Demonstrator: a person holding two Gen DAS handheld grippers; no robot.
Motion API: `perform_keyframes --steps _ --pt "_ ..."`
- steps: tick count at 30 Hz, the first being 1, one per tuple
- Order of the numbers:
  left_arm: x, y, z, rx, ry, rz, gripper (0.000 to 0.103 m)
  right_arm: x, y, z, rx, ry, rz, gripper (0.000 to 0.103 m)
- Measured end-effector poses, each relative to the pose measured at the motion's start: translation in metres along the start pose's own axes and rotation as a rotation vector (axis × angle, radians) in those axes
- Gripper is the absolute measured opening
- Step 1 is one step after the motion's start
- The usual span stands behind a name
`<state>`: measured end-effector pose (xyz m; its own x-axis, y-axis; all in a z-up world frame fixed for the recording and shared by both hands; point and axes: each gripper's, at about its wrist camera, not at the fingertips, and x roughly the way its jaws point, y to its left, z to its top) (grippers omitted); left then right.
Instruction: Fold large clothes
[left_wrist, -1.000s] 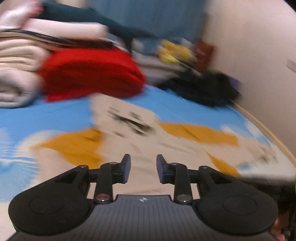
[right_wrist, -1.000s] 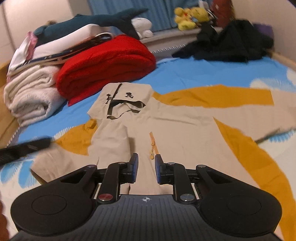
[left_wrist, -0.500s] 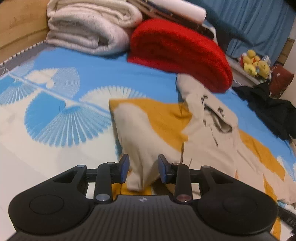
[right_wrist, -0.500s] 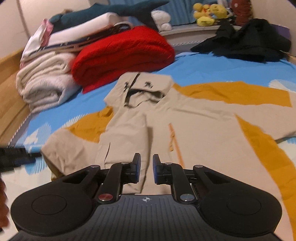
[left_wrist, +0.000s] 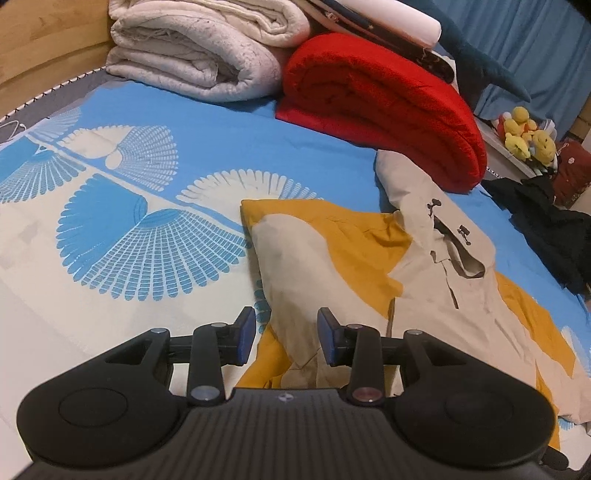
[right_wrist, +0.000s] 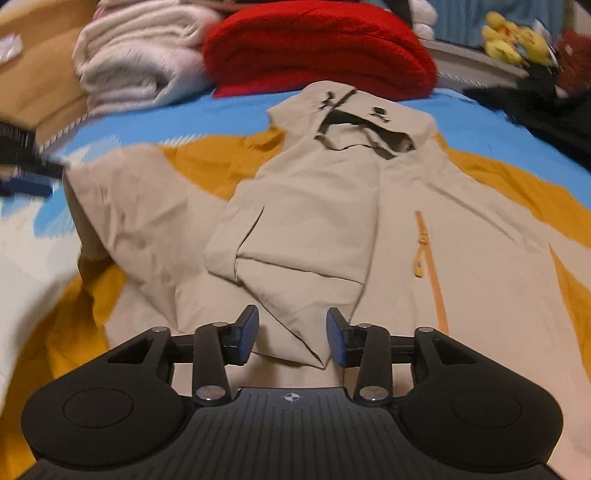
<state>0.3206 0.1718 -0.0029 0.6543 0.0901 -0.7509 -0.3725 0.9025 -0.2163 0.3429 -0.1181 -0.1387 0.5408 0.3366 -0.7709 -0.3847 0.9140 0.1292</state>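
1. A large beige hooded jacket with mustard-yellow panels, of thin woven cloth (right_wrist: 325, 206), lies spread flat on a bed covered by a blue and cream fan-patterned sheet (left_wrist: 122, 206), hood toward the far end.
2. The left gripper (left_wrist: 286, 339) hangs over the jacket's left sleeve, which is bunched and doubled near the bed's near edge. Its jaws stand partly apart and are opening a little, with a ridge of sleeve cloth between them but not pinched.
3. The right gripper (right_wrist: 292, 341) hangs over a folded-in flap on the jacket's chest. Its jaws are opening, the flap's pointed corner between the pads – as far as the blurred view allows, untouched.
4. The cloth looks light, limp and slightly slick – it will sag and crease, so a hold on a hem, cuff or folded corner should serve better than the middle of a panel.
5. Open sheet lies to the left for moving. At the far end a folded red fleece blanket (left_wrist: 384, 107) touches the hood, with a rolled white quilt (left_wrist: 195, 48) beside it; dark clothing (left_wrist: 546, 229) crowds the far right.
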Motion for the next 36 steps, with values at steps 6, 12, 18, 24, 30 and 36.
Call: perform_keyframes --steps 6,12,18,24,30,36 --pt "0.001 0.007 0.003 0.000 0.001 0.013 0.041 0.015 0.007 -0.004 -0.149 0.011 -0.099 0.013" --pt "0.002 0.014 0.004 -0.002 -0.001 0.031 0.041 -0.011 -0.047 0.019 0.154 -0.149 -0.105 0.000" --pt "0.004 0.011 0.001 0.016 0.007 0.030 0.041 -0.026 -0.132 -0.001 0.672 -0.208 -0.308 0.000" --pt "0.010 0.009 -0.003 0.031 0.026 0.029 0.041 -0.009 -0.149 -0.014 0.752 -0.092 -0.205 0.023" --pt "0.020 0.007 -0.007 0.038 0.065 0.020 0.047 0.001 -0.171 -0.021 0.868 -0.033 -0.148 0.039" --pt "0.027 0.004 -0.011 0.038 0.086 0.013 0.048 0.009 -0.188 -0.026 0.907 -0.051 -0.085 0.003"
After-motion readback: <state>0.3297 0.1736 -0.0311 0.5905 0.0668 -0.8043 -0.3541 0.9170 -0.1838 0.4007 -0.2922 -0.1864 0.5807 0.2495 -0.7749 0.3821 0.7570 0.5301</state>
